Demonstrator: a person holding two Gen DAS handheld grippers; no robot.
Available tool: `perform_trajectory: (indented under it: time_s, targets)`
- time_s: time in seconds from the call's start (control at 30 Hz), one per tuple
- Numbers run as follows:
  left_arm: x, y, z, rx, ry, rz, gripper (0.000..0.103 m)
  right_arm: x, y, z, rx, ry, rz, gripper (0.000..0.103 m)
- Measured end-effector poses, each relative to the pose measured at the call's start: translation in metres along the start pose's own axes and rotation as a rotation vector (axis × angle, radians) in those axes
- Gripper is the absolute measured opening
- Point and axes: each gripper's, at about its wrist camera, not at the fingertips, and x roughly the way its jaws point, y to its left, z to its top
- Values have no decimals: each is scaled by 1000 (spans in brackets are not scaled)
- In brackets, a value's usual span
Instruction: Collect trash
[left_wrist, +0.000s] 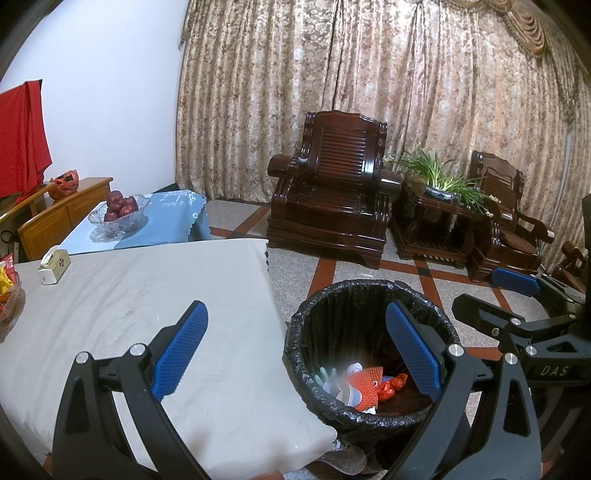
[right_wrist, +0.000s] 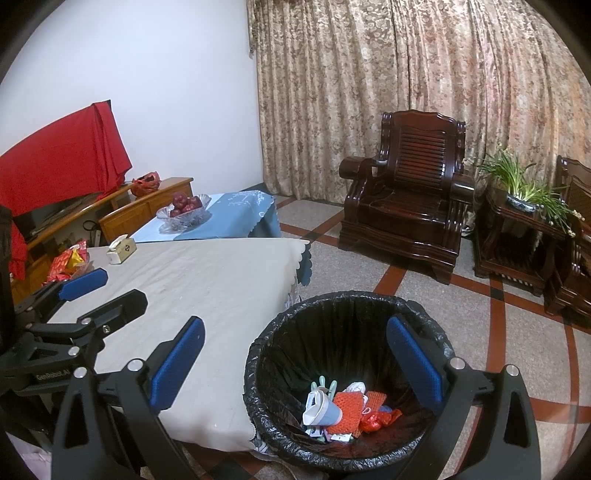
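A black-lined trash bin (left_wrist: 328, 295) (right_wrist: 280, 332) stands on the floor at the corner of the cloth-covered table (left_wrist: 147, 295) (right_wrist: 221, 280). Inside lie a paper cup (right_wrist: 321, 408), orange netting (right_wrist: 347, 406), red wrappers (right_wrist: 376, 419) and other scraps (left_wrist: 364, 387). My left gripper (left_wrist: 295, 350) is open and empty, spanning the table corner and the bin. My right gripper (right_wrist: 295, 365) is open and empty above the bin's near rim. Each gripper shows in the other's view, the right one (left_wrist: 491, 299) and the left one (right_wrist: 99, 290), both open.
A tissue box (left_wrist: 53, 264) (right_wrist: 121, 250) and a snack dish (right_wrist: 70, 262) sit on the table's far left. A glass bowl of apples (left_wrist: 118, 214) (right_wrist: 184, 210) stands on a blue-clothed table. Dark wooden armchairs (left_wrist: 328, 206) (right_wrist: 406, 206) and a potted plant (right_wrist: 524, 192) line the curtain.
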Motion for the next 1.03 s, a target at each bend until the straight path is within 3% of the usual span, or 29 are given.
perform_trajectory:
  time_s: [1.03]
  targets:
    - [3,8,-13,-5,19,8,94,7,0,-5,12,13,0,97]
